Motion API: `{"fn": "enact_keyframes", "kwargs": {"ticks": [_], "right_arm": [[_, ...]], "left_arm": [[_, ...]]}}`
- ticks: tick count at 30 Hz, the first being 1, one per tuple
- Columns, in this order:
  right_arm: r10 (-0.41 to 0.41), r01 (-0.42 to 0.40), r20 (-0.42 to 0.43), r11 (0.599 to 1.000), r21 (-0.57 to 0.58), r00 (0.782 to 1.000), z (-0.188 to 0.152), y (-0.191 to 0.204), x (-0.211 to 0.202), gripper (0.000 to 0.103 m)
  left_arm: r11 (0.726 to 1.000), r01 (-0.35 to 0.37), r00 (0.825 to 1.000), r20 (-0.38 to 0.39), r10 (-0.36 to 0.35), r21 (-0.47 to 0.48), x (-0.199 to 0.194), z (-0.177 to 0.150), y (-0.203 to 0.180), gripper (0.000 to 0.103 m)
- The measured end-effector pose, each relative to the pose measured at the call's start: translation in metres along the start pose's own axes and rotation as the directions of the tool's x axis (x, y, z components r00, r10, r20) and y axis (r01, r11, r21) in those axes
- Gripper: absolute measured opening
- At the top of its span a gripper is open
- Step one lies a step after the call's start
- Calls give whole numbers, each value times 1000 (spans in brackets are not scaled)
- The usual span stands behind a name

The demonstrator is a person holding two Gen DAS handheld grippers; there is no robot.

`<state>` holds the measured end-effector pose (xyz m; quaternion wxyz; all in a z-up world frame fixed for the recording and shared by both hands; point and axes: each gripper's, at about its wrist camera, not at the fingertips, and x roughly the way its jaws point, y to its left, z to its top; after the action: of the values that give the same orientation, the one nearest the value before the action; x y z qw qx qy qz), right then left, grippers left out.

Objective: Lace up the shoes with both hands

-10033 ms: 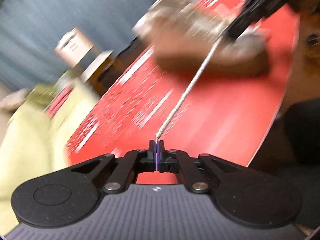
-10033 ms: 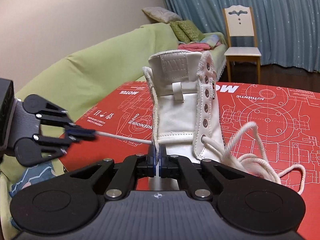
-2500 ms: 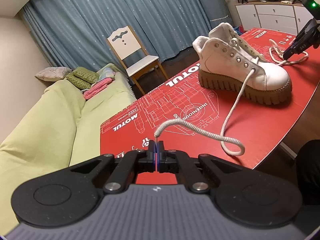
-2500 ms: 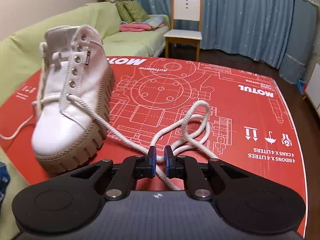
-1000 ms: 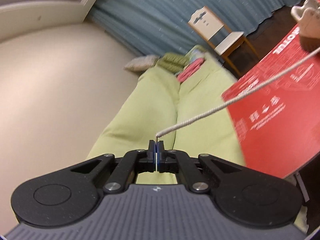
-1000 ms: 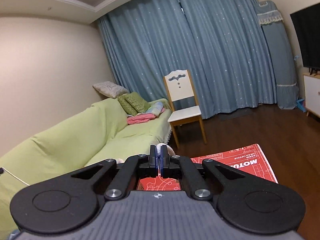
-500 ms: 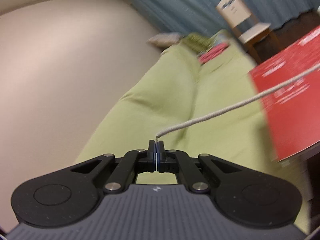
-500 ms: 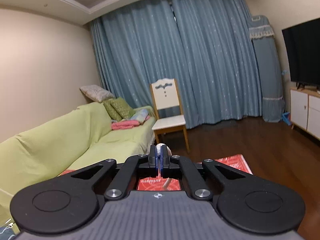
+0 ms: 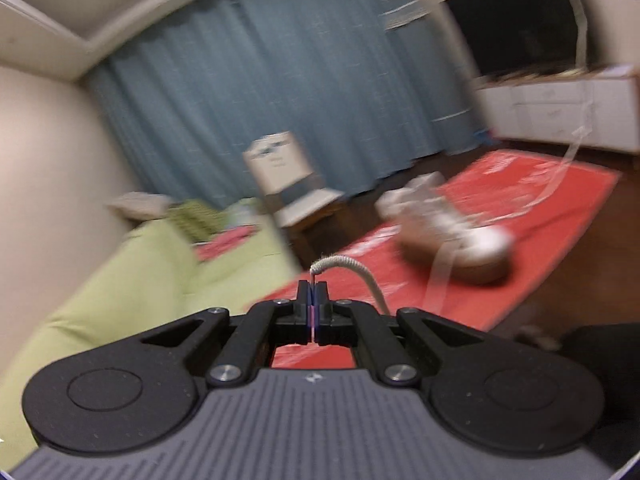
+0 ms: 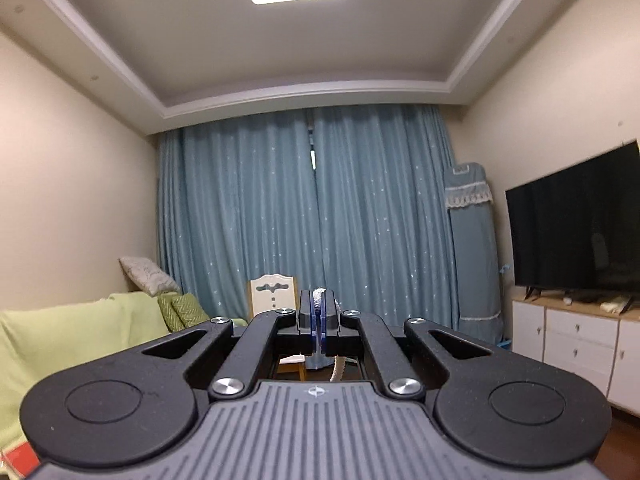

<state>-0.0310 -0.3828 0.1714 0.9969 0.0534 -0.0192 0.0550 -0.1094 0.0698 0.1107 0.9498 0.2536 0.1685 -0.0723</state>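
In the blurred left wrist view a white shoe (image 9: 448, 228) with a tan sole stands on the red mat (image 9: 540, 216). My left gripper (image 9: 313, 286) is shut on the tip of a white lace (image 9: 348, 266), which arches over and drops behind the right finger. Another lace strand (image 9: 576, 148) rises from the shoe toward the top right corner. My right gripper (image 10: 319, 308) is shut on a white lace (image 10: 319, 295) that hangs down behind its jaws; it points level at the curtains, with no shoe in that view.
A green sofa (image 9: 132, 280) lies left of the mat, with a white chair (image 9: 280, 176) before blue curtains (image 10: 312, 220). A white cabinet (image 10: 576, 344) carries a black television (image 10: 576, 236) on the right. A dark shape (image 9: 600, 344) sits at the near right.
The left view swung from the sofa round to the shoe and mat, and its lace went from taut to a slack arch. The right view tilted up, losing the mat and showing the ceiling.
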Motion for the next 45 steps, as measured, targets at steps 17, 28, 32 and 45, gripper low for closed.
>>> {"fn": "enact_keyframes", "kwargs": {"ticks": [17, 28, 32, 45], "right_arm": [[328, -273, -357, 942, 196, 875, -88, 4, -7, 2], [525, -459, -538, 848, 265, 660, -155, 78, 160, 2], [611, -496, -599, 785, 372, 518, -163, 93, 227, 2], [500, -355, -675, 865, 354, 543, 39, 88, 274, 2]], "left_arm": [[951, 301, 954, -30, -299, 77, 92, 8, -111, 0], [866, 498, 854, -148, -498, -44, 257, -5, -88, 0], [807, 566, 766, -255, -590, -170, 293, -7, -80, 0], [900, 332, 882, -246, -403, -284, 210, 117, 52, 0]]}}
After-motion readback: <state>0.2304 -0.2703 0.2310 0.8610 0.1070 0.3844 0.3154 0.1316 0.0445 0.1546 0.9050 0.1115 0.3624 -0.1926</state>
